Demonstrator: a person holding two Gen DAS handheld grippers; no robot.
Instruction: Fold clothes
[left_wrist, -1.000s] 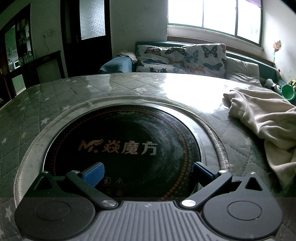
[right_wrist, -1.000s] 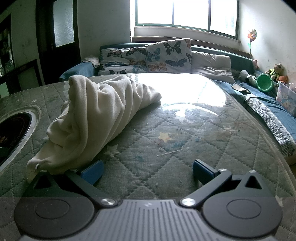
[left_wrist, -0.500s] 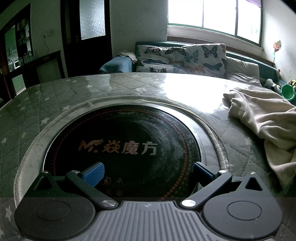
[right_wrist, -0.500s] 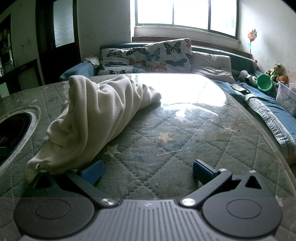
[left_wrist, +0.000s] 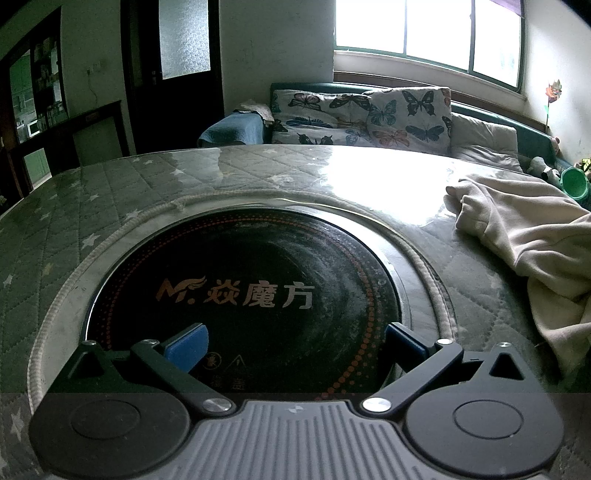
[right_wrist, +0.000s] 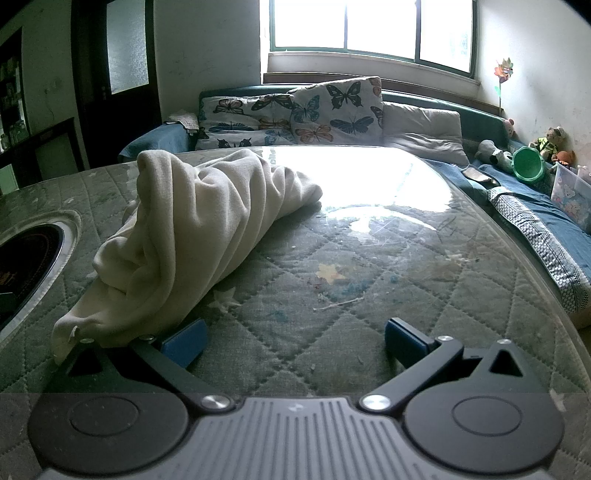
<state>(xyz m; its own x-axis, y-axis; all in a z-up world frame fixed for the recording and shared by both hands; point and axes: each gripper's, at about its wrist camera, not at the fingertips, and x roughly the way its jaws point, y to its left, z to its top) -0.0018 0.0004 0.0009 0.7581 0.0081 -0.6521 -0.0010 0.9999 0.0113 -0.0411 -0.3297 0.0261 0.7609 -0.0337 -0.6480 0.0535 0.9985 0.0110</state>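
Garment: the cream garment (right_wrist: 192, 236) lay bunched in a long heap on the quilted table cover (right_wrist: 369, 288), just right of the round black cooktop (left_wrist: 243, 291).
Left gripper: the left gripper (left_wrist: 293, 341) hovered over the cooktop, jaws apart and empty, the garment well off to its right.
Right gripper: the right gripper (right_wrist: 293, 341) sat low beside the garment's near end, jaws apart, its left finger against the hem.
Risk: a pinch there would probably have caught several bunched layers, or the cover itself, dragging the heap toward the cooktop instead of spreading it.

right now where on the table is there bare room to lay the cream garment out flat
Free: the quilted cover between the cream garment and the table's right edge. Crowded: the left side, where the round black cooktop sits close beside the garment.
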